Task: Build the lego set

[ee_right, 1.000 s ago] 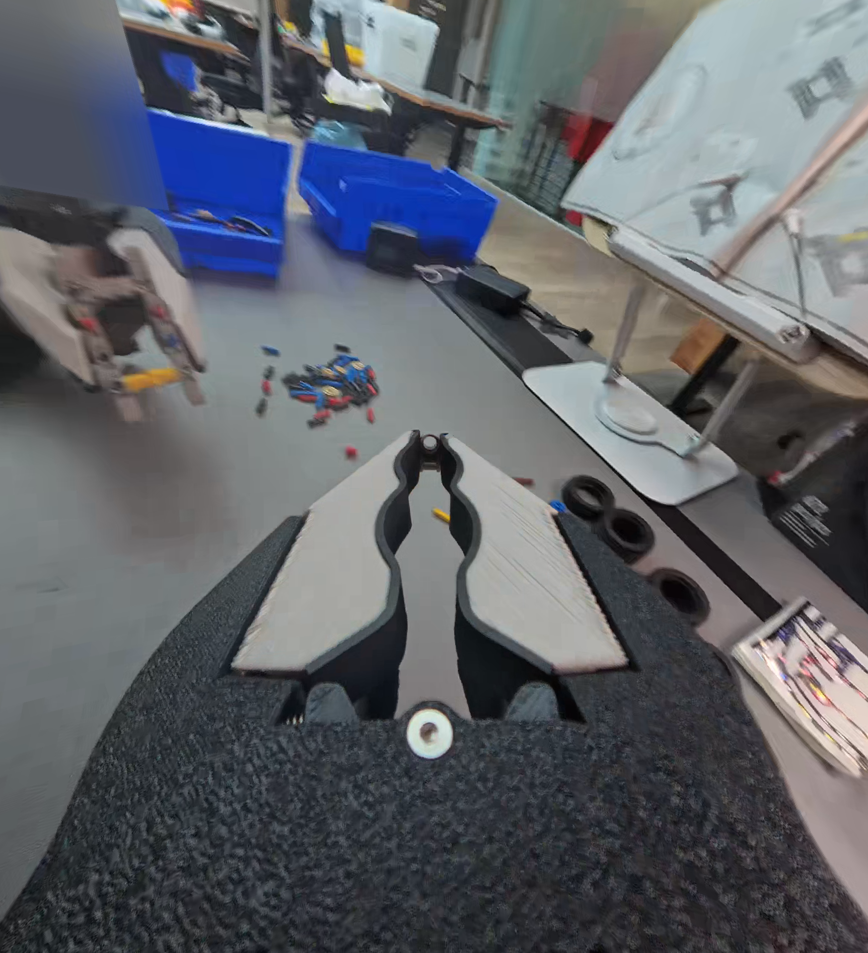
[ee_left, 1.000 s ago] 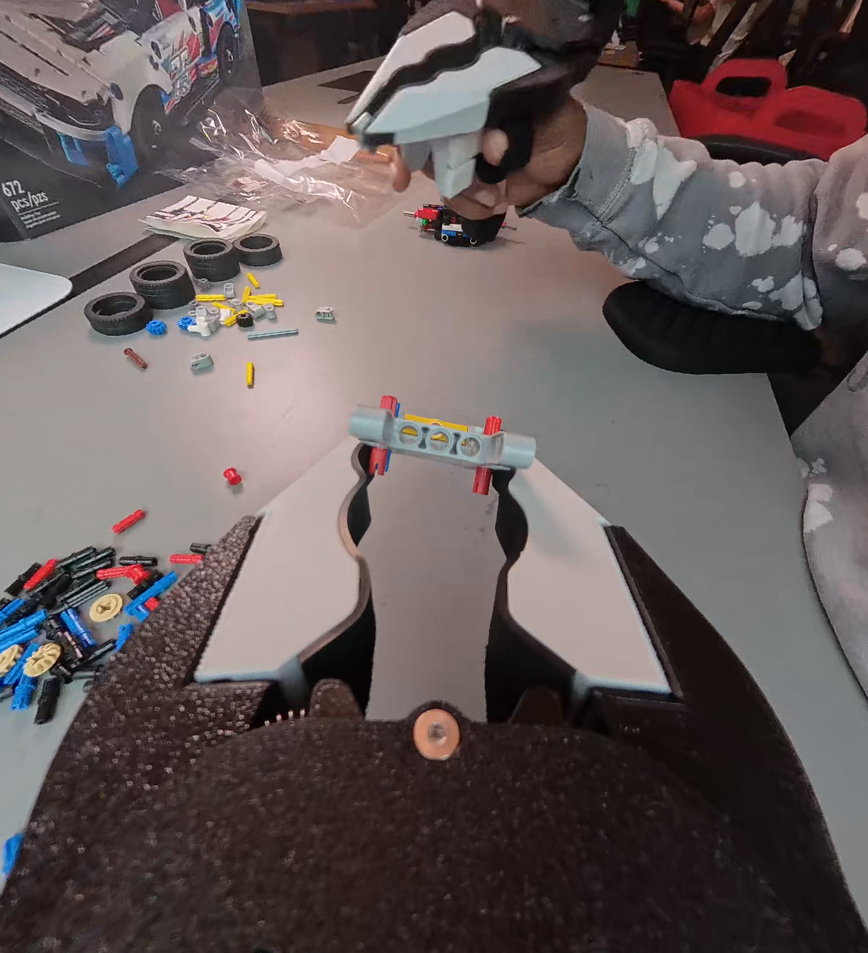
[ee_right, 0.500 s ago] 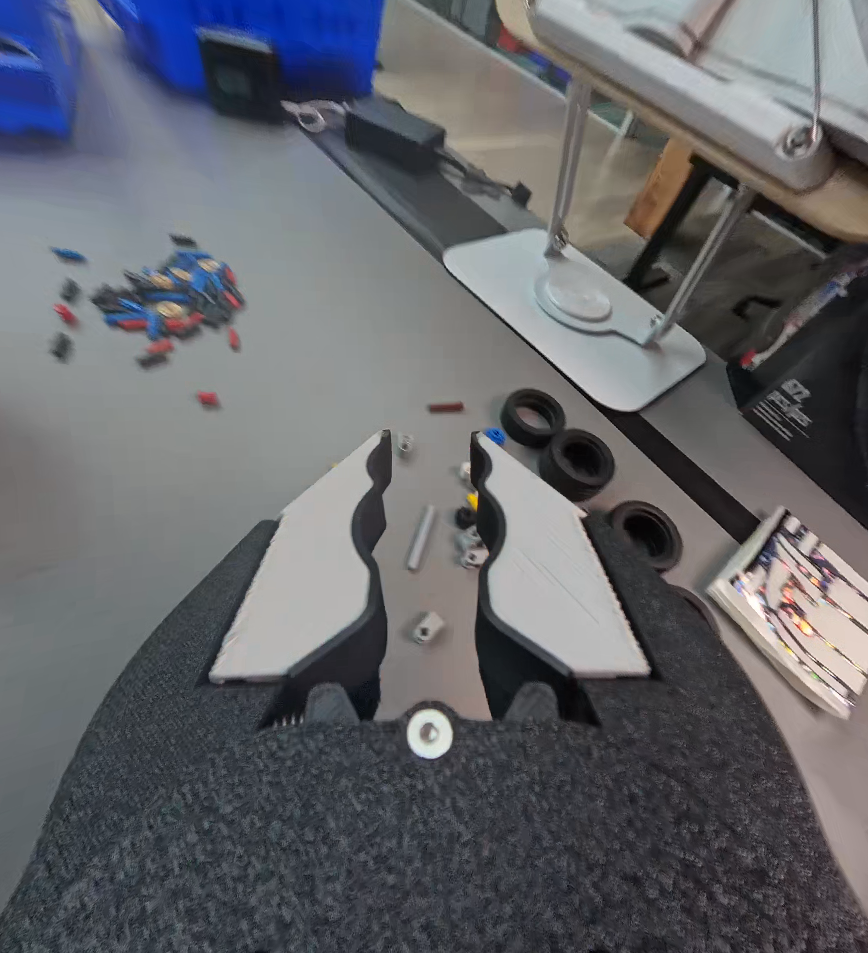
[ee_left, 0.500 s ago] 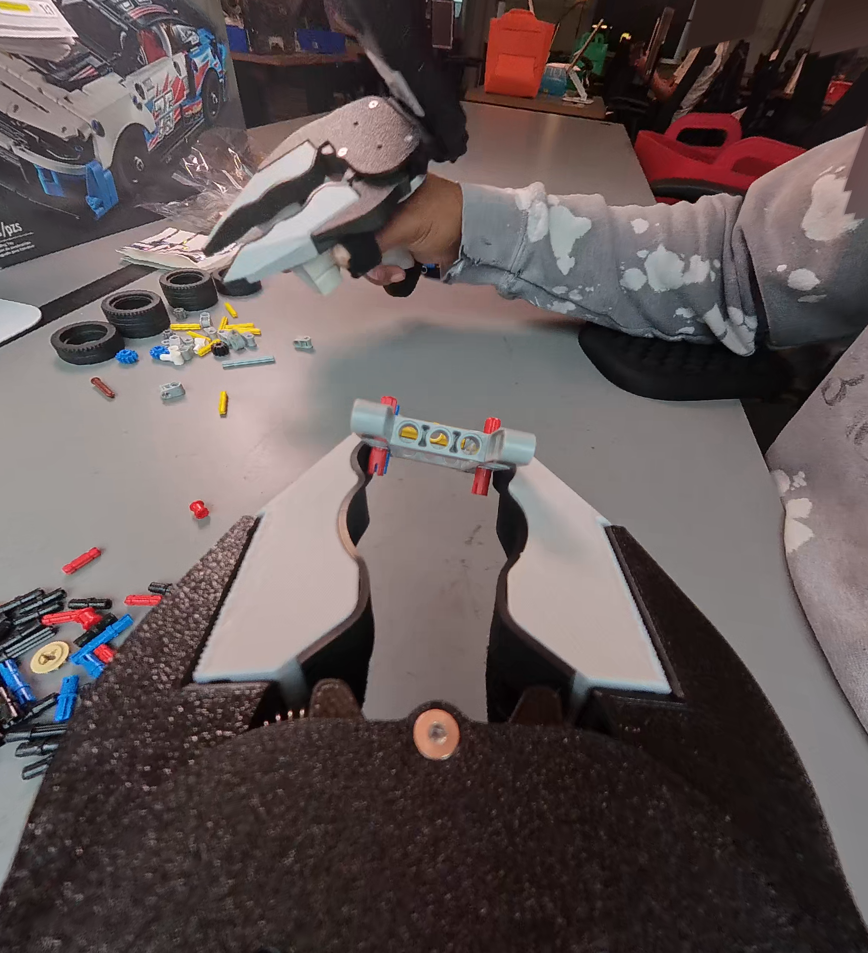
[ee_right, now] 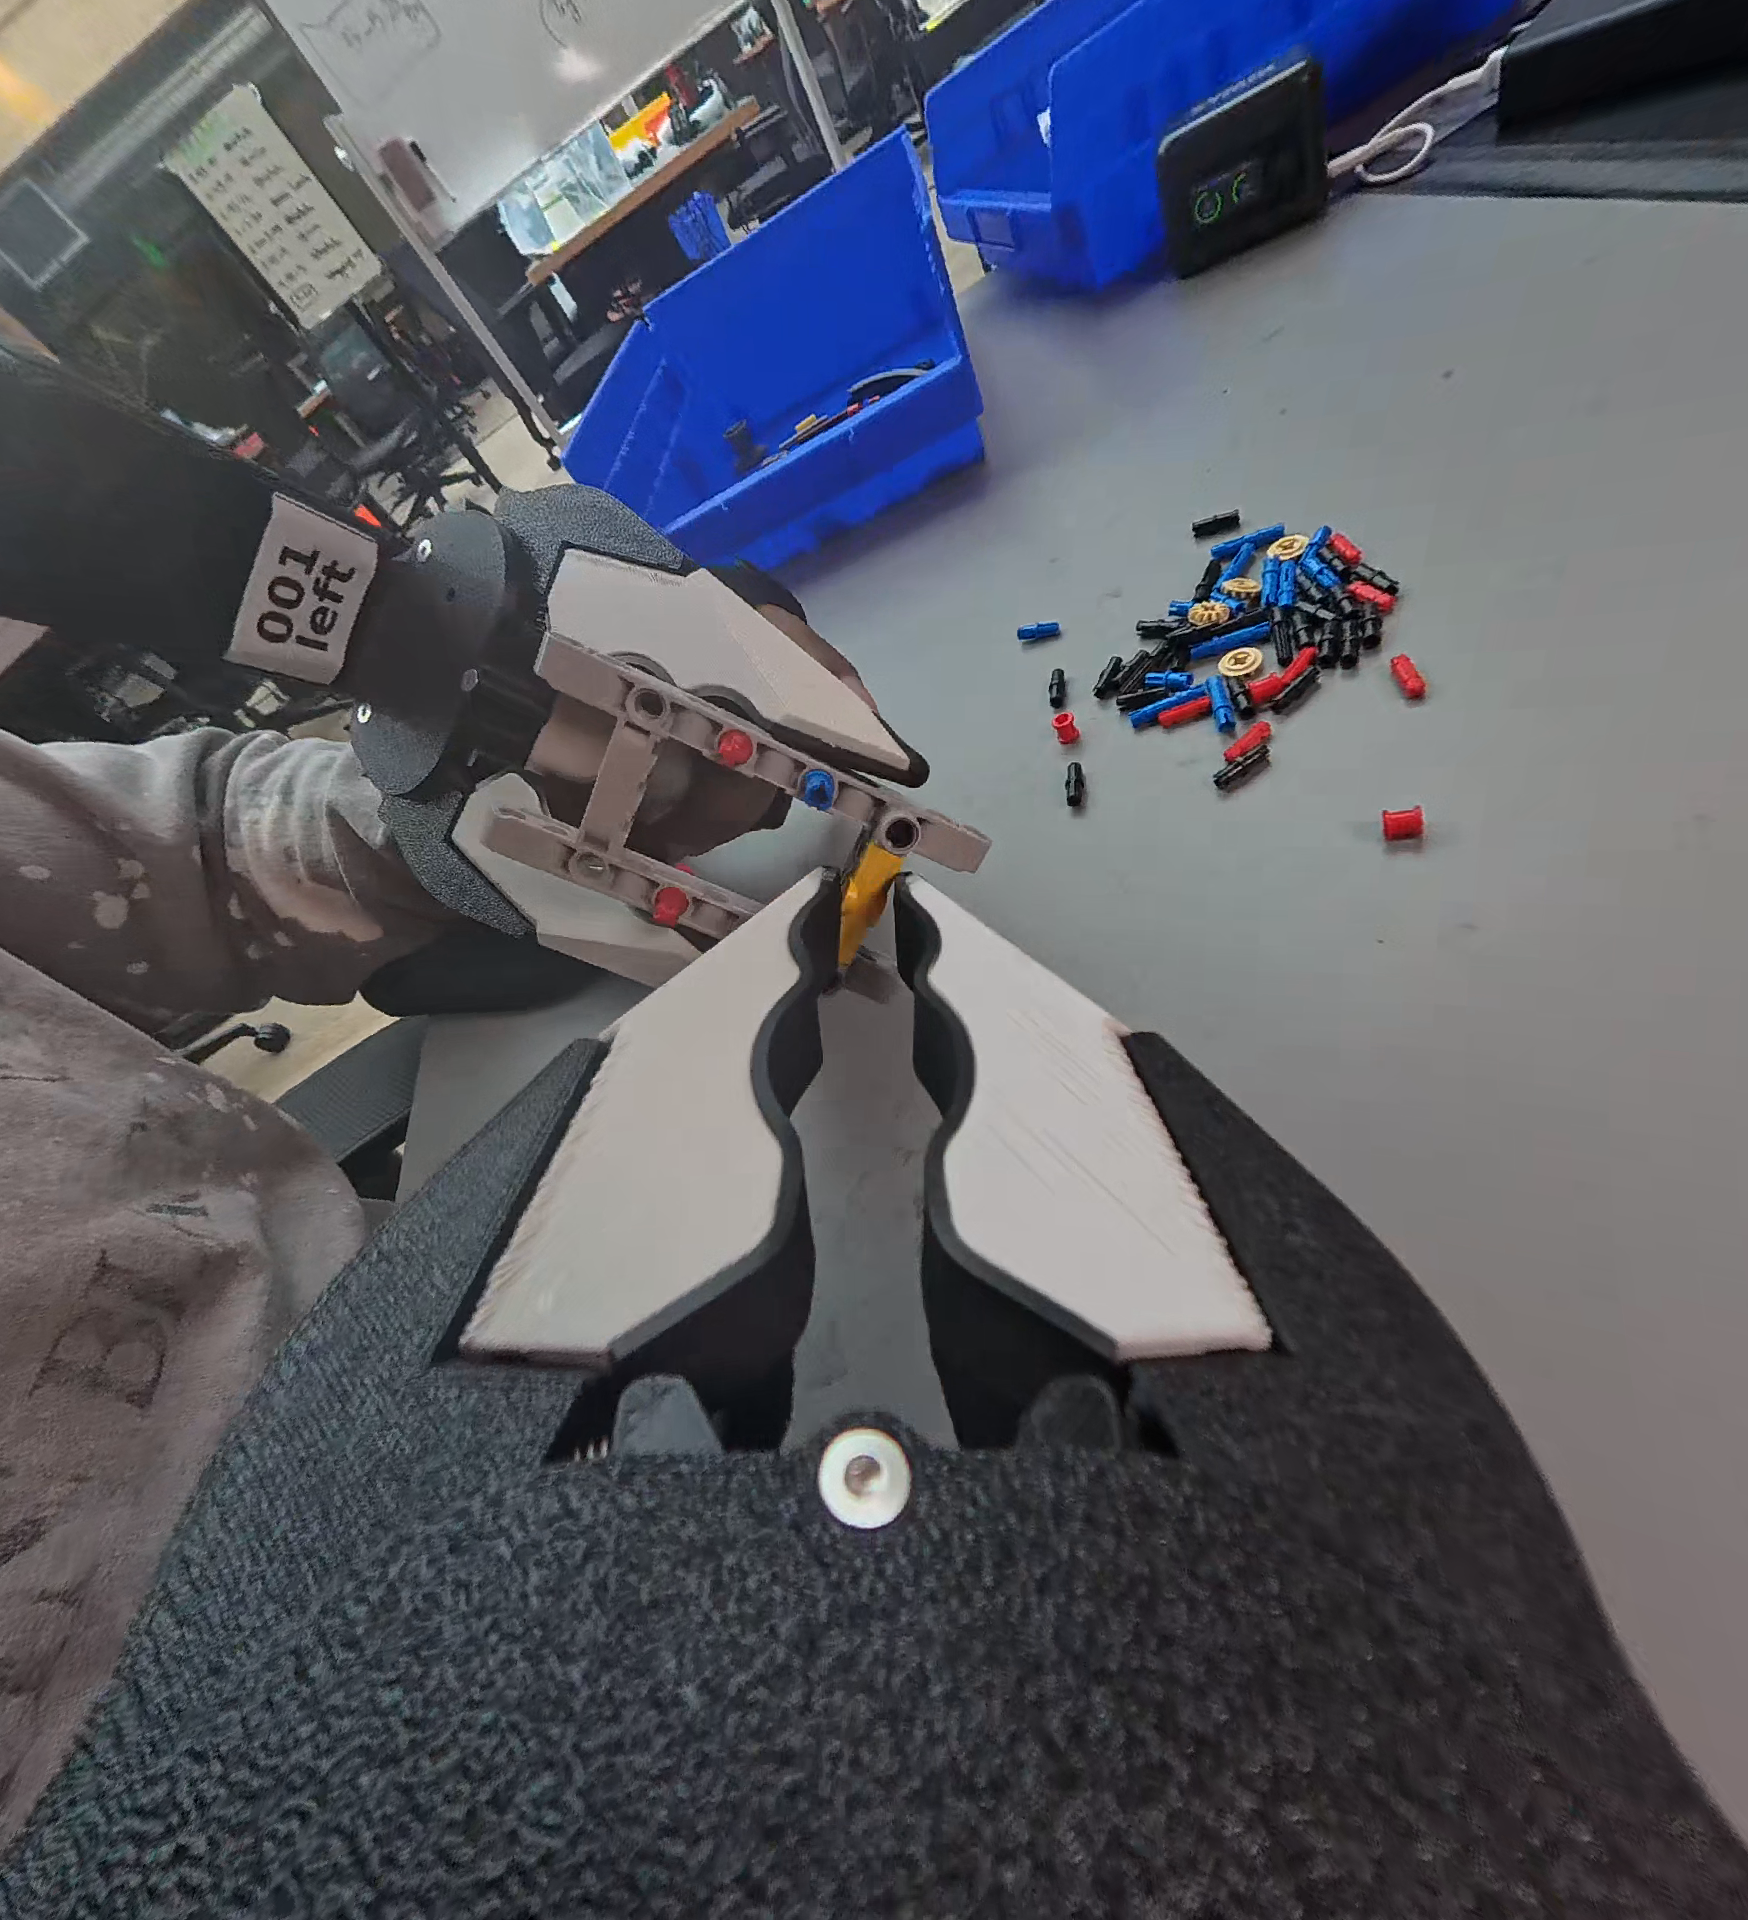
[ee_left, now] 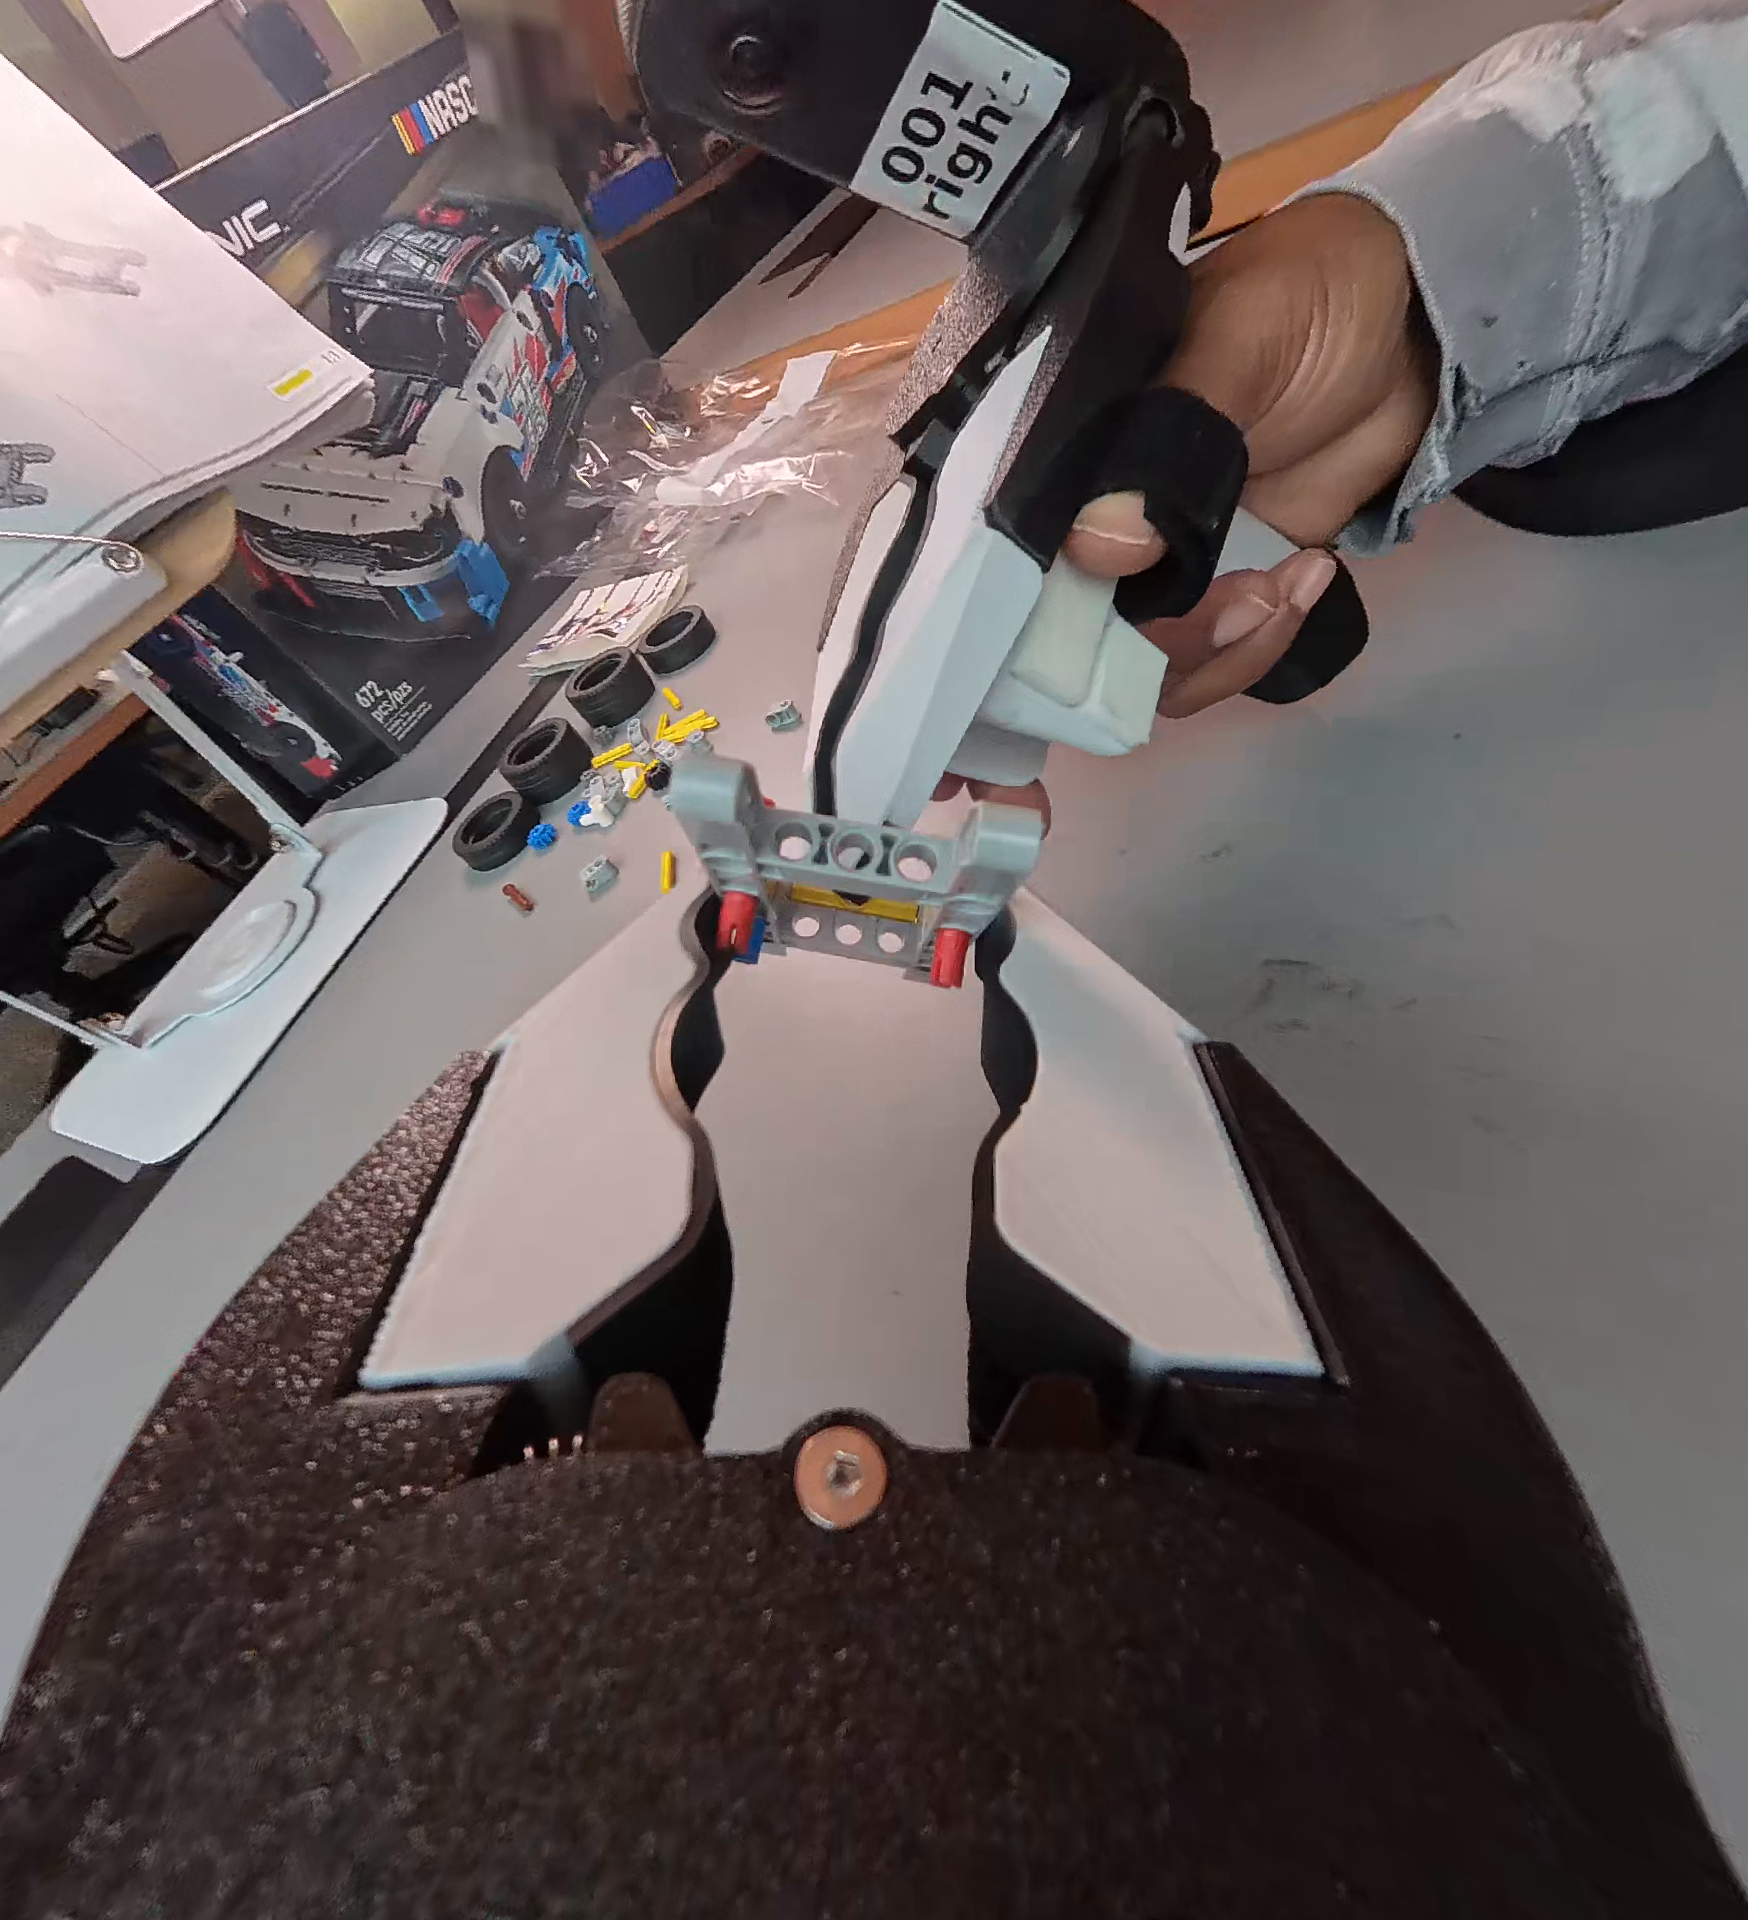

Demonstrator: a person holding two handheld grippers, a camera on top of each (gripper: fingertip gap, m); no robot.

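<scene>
The held frame (ee_left: pixel 854 883) is light grey with red pins and a yellow piece (ee_right: pixel 862 902) inside. Beside it on the grey table (ee_left: pixel 1472 1039) lie black tyres (ee_left: pixel 548 753) and yellow bits. The sleeve (ee_left: pixel 1618 208) is pale grey with white blotches. Behind the blue, black and red pin pile (ee_right: pixel 1265 634) stand blue bins (ee_right: pixel 797 343).

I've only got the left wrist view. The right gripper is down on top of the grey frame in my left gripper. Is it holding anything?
Observer: Yes. The right gripper pinches a small yellow piece at its tips.
Operator: Is that piece at the frame?
Observer: It sits right under the end hole of the grey frame. I cannot tell whether it is seated.
Operator: Any spare pins around?
Observer: A pile of blue, black and red pins lies on the table beyond the frame.
</scene>
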